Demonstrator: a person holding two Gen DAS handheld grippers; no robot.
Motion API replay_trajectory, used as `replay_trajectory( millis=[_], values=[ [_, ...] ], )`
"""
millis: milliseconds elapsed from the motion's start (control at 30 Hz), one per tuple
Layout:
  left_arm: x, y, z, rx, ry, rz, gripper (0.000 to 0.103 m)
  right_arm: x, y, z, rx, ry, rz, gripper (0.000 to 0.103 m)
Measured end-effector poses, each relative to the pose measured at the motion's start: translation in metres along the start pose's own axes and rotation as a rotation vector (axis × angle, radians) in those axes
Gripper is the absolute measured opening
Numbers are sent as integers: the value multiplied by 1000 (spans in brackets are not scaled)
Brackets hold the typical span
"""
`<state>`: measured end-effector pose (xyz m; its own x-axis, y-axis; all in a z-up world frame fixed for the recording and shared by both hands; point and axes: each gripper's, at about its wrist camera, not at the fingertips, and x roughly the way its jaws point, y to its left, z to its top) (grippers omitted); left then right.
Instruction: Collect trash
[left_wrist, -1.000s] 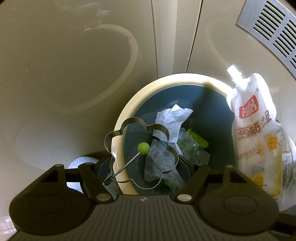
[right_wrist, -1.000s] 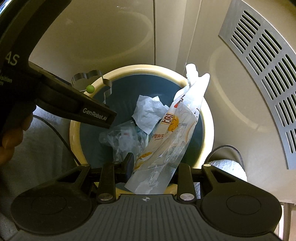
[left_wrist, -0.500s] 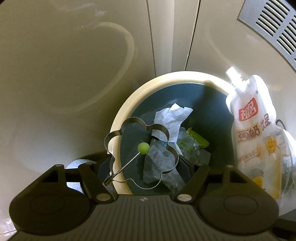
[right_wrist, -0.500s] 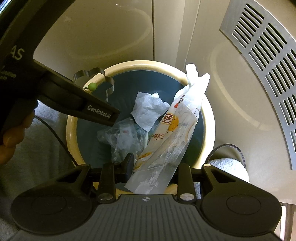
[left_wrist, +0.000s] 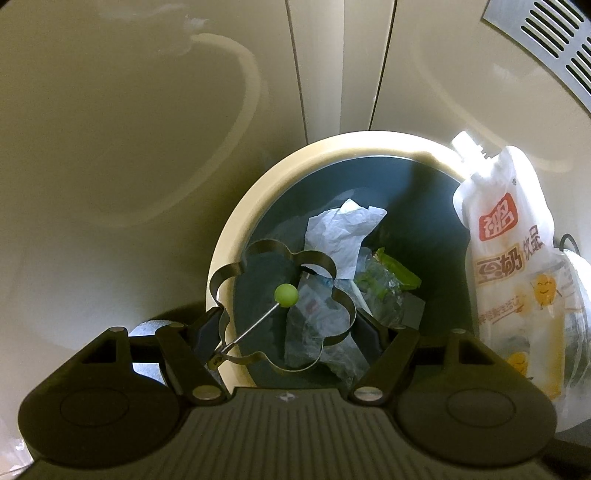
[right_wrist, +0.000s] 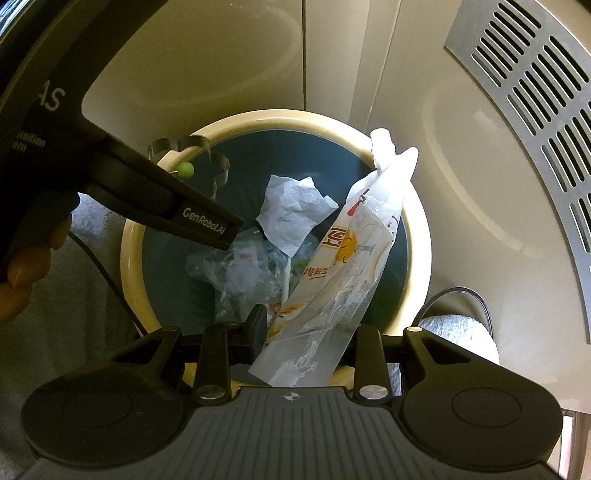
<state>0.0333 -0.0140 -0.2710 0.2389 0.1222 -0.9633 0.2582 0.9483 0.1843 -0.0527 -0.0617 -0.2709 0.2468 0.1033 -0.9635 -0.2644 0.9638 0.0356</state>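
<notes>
Both grippers point steeply down over a round trash bin (left_wrist: 221, 258) with a cream rim and dark liner.

Left gripper (left_wrist: 288, 332): jaws are opening, with a flower-shaped metal ring mold (left_wrist: 284, 306) between them. Left pad looks to touch the mold's left edge near its wire handle; the right pad seems just beside the mold's right lobe, contact can't be told. The green ball (left_wrist: 286, 294) on the wire sits in the middle of the ring. The mold hangs over the bin's near-left rim, directly ahead of the fingers.

Right gripper (right_wrist: 306, 332): jaws clamped on the bottom end of a white drink pouch (right_wrist: 332, 280), spout end pointing away and up, over the bin's right side.

In the bin below both grippers: crumpled white paper (right_wrist: 291, 210), clear plastic wrap (right_wrist: 236, 269), some green scrap (left_wrist: 395, 273).

A hand (right_wrist: 26, 266) grips the left tool, at the far left of the right view. A metal vent grille (right_wrist: 535, 129) is off to the right.
</notes>
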Motion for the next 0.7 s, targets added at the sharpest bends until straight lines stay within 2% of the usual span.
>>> replay_trajectory(
  millis=[33,100,133,200,267,300,500,700],
  values=[
    [1,0,1,1,3,3,91,1,1,-1,2,3,-3,34],
    [2,0,2,-5,0,7,103,2,1,0,7,12,-8,38],
    [2,1,3,-5,-6,6,103,2,1,0,10,16,-11,42],
    [3,1,4,9,10,1,103,2,1,0,13,17,-24,70],
    [5,1,5,26,25,-3,103,1,2,0,6,15,-36,84],
    [4,1,4,33,23,-1,103,-1,3,0,0,12,-38,88],
    [-17,0,-2,69,-23,5,103,-20,9,-2,-28,-30,-61,93],
    [-63,10,-17,70,-148,69,103,-53,11,-10,-33,-115,-99,100]
  ],
)
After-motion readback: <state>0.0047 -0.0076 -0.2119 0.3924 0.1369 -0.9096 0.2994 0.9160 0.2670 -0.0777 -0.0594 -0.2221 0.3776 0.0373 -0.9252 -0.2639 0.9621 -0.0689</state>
